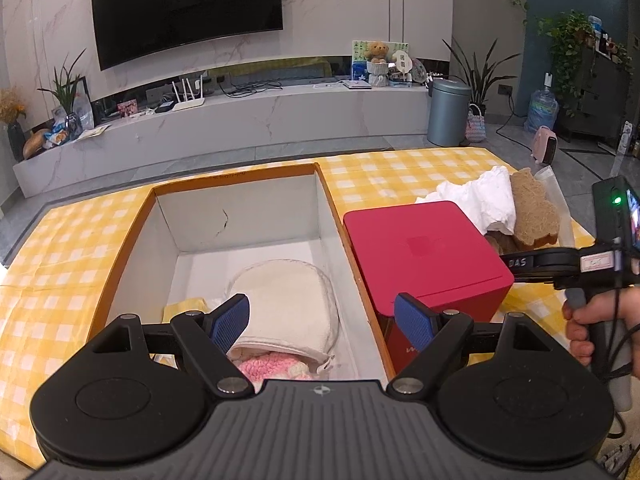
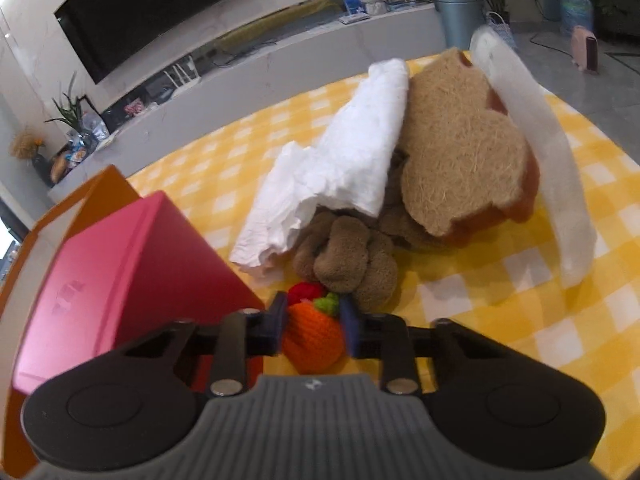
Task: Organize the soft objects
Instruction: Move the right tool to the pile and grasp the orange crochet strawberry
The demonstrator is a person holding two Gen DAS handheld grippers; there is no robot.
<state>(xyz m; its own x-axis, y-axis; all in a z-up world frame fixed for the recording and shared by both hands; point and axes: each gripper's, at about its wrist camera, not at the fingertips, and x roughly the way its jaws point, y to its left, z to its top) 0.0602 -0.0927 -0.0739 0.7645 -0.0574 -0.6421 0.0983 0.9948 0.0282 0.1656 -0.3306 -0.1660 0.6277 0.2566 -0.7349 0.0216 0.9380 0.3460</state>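
My left gripper [image 1: 322,322] is open and empty above the near end of an orange-rimmed cardboard box [image 1: 236,172]. Inside the box lie a cream fleece pad [image 1: 292,304], a pink fluffy item [image 1: 272,368] and a yellow checked cloth [image 1: 180,306]. My right gripper [image 2: 314,326] is shut on an orange crocheted fruit [image 2: 314,336] with a green top and a red part, just above the tablecloth. Beyond it lies a pile: a white cloth [image 2: 340,168], a brown plush toy [image 2: 344,256], a tan bear-shaped loofah pad [image 2: 456,148] and a white foam sheet [image 2: 532,140].
A red box [image 1: 424,252] stands between the cardboard box and the pile; it also shows in the right wrist view [image 2: 120,272]. The table has a yellow checked cloth [image 1: 60,280]. A TV wall, a low shelf and a grey bin [image 1: 448,112] stand behind.
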